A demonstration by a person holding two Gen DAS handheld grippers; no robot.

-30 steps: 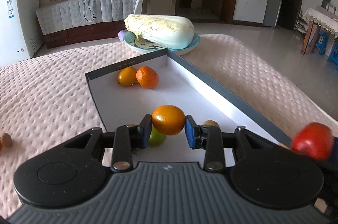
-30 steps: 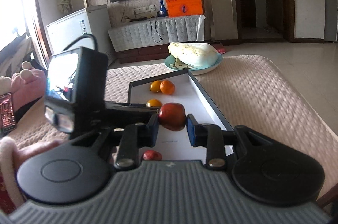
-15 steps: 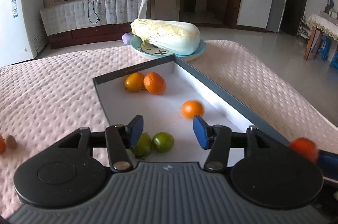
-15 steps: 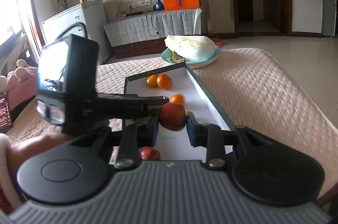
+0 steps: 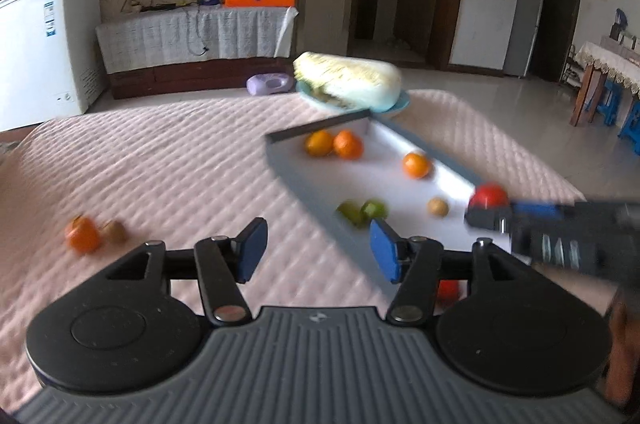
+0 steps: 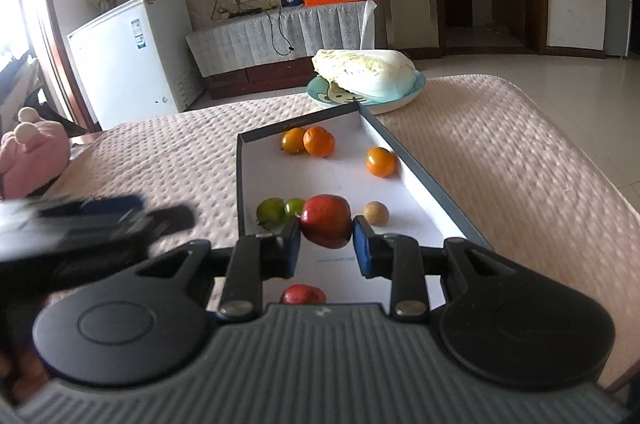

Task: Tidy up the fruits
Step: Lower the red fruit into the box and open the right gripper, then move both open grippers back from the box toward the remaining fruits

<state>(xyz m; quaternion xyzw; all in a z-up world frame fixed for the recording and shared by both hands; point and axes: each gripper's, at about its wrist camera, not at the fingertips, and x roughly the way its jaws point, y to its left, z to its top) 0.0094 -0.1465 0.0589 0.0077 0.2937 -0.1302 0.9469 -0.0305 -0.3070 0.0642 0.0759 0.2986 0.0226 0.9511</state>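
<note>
Seven fruits already lying in tray [image 6: 420, 179] ahead of right gripper [image 6: 326, 248], clamped on red apple [image 6: 326, 226]; left gripper [image 5: 318, 252] empty, jaws opening; orange [image 5: 82, 234] ahead-left, outside.

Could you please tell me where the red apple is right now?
In the right wrist view, the red apple sits clamped in the right claw, above the tray.

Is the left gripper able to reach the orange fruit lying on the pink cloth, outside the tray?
Probably yes. The left gripper holds nothing, its jaws are opening, and only bare pink cloth lies between it and the orange fruit.
</note>
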